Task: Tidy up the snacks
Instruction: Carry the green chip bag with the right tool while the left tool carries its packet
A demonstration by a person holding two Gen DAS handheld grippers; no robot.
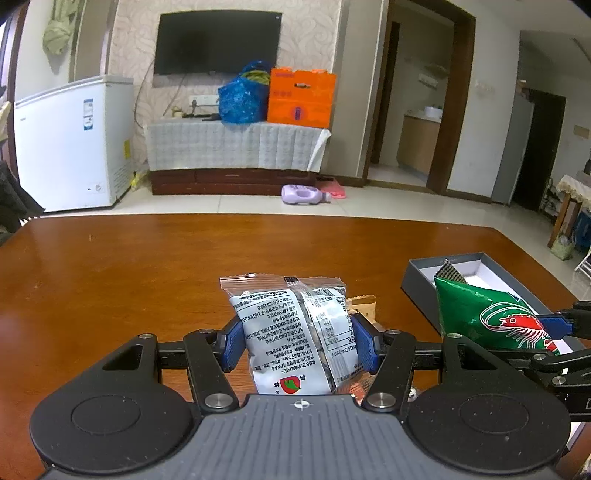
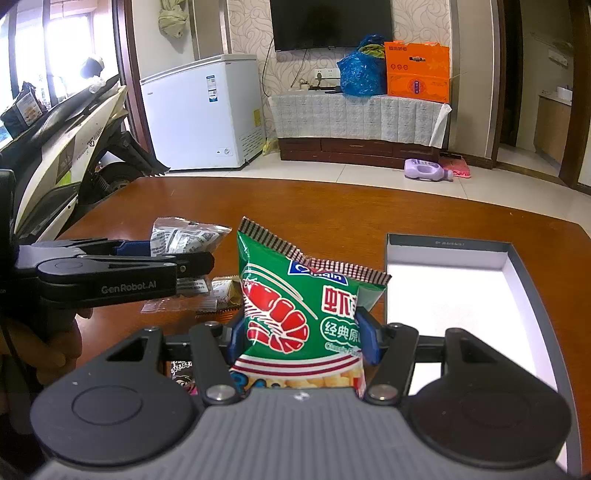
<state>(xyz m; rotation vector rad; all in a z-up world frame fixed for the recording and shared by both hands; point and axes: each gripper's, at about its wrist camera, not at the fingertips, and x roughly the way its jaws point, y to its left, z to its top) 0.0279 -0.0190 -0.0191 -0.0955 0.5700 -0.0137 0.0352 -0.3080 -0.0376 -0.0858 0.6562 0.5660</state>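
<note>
The left gripper (image 1: 297, 343) squeezes a grey snack bag (image 1: 291, 332) with lots of tiny black writing on it. The blue pads press on both sides of the bag, and the bag stands up between them, above the brown wooden table (image 1: 129, 266). It has a clear strip along its top edge.

The right gripper (image 2: 301, 339) squeezes a green shrimp chip bag (image 2: 295, 306). A big red shrimp is drawn on the front. Its blue pads push in on both sides of the bag. The bag stands up and leans a little to one side. Its top edge has dark stripes.

Just to the right of the green bag is a grey box (image 2: 532, 273) with a white inside. It lies open on the table. The green bag is beside the box, not in it.

More small snacks lie on the table under the left gripper: a little tan packet (image 2: 223, 291) and a clear wrapper (image 2: 173, 305). A dark packet (image 2: 181, 373) peeks out near the right gripper.

Behind the table are a white freezer (image 2: 207, 110), a black TV (image 2: 330, 22) on the wall, and an orange box (image 2: 417, 72) on a low cabinet. A purple bottle (image 2: 424, 170) lies on the floor.
</note>
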